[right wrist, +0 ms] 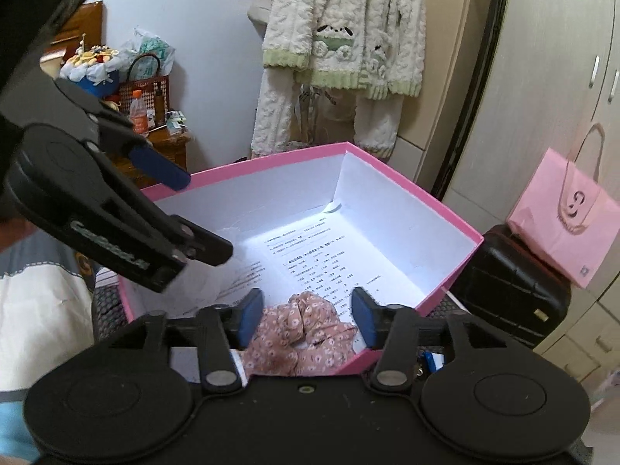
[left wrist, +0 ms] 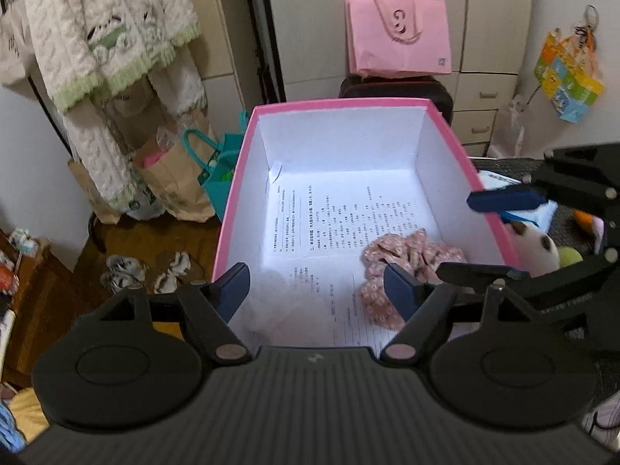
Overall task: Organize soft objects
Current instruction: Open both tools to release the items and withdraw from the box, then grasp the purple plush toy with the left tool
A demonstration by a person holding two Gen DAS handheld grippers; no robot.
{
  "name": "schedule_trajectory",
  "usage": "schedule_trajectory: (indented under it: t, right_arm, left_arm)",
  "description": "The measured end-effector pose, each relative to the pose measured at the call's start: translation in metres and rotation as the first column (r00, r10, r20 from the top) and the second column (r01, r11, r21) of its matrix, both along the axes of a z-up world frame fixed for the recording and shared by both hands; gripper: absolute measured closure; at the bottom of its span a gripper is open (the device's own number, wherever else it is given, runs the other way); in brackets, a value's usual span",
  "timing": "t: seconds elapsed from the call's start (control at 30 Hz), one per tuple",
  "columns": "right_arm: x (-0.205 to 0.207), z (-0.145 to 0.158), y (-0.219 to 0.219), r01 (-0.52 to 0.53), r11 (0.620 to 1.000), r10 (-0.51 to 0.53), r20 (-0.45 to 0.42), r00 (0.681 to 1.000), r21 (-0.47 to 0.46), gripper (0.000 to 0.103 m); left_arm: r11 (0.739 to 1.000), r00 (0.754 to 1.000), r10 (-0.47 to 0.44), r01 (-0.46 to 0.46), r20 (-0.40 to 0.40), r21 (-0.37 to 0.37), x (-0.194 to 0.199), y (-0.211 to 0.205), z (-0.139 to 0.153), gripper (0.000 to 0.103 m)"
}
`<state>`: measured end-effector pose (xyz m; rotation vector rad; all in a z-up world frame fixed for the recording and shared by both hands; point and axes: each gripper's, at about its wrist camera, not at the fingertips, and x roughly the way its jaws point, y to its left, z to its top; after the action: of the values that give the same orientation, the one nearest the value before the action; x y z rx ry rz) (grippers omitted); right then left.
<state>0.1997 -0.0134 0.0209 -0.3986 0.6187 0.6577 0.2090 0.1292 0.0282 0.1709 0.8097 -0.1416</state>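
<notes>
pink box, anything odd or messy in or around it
Inside the pink-rimmed cardboard box, the pink floral fabric scrunchie lies crumpled on printed paper sheets, nothing spilled. Outside, small striped fabric pieces lie scattered on the wooden floor, looking out of place.

Black hand-held gripper (left wrist: 317, 290), navy-blue pads (left wrist: 401, 296), silver screws
</notes>
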Motion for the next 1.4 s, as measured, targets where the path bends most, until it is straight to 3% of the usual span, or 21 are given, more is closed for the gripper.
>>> schedule_trajectory:
  t: [0.27,0.63,0.83,1.07,1.4]
  right_arm:
    - [-0.04,0.021,-0.007,-0.008,0.999,0.01,0.059,0.998,-0.04,0.044]
    - [-0.088,0.04,-0.051,0.005,1.0,-0.005,0.039,0.999,0.005,0.042]
    - [-0.122,0.041,-0.097,0.051,0.997,-0.053,0.035,0.998,0.051,0.041]
    - [-0.158,0.025,-0.163,0.161,0.983,-0.165,0.044,0.985,0.084,0.04]
    - [-0.155,-0.026,-0.227,0.328,0.935,-0.326,-0.034,0.945,0.134,0.035]
  left_arm:
    - [0.994,0.993,-0.109,0.107,0.045,0.035,-0.047,-0.013,0.022,0.02]
    - [0.967,0.967,-0.237,0.227,0.089,0.113,-0.1,-0.047,0.033,0.015]
    - [0.946,0.945,-0.32,0.314,0.072,0.08,-0.116,-0.072,0.03,0.013]
    - [0.922,0.922,-0.385,0.382,0.032,0.068,-0.12,-0.107,0.008,0.012]
    - [0.876,0.876,-0.481,0.481,0.025,-0.027,-0.11,-0.165,-0.016,0.012]
